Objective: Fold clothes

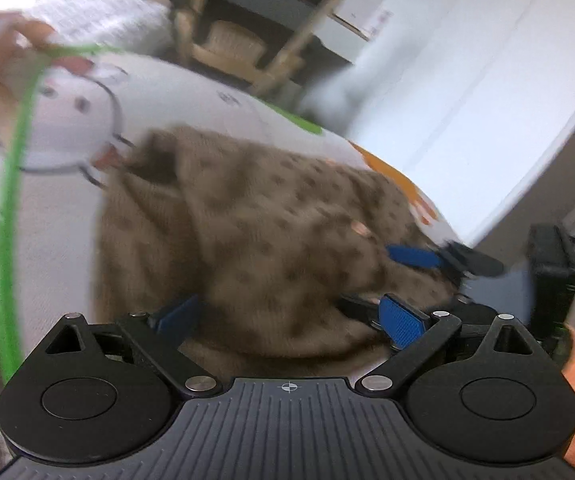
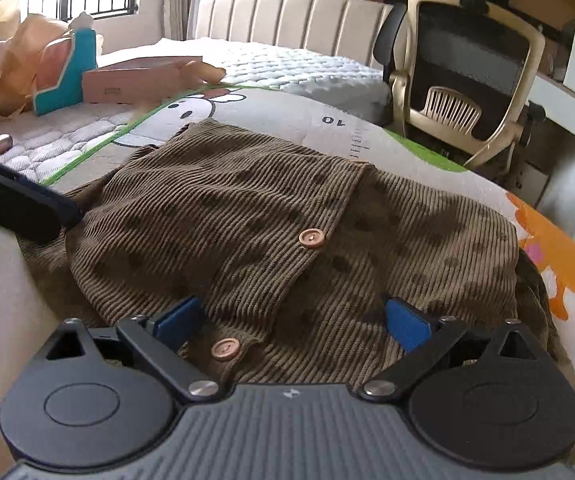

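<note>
A brown ribbed cardigan with dark dots and wooden buttons lies partly folded on a printed mat on the bed. My right gripper is open, its blue pads spread just above the cardigan's near edge. My left gripper is open too, close over the same cardigan; this view is blurred. The right gripper also shows in the left wrist view, at the cardigan's right side. The left gripper's black body shows at the left edge of the right wrist view.
The mat has a green border and an orange print. A cardboard box, a teal box and yellow fabric lie at the bed's far left. An office chair stands beside the bed on the right.
</note>
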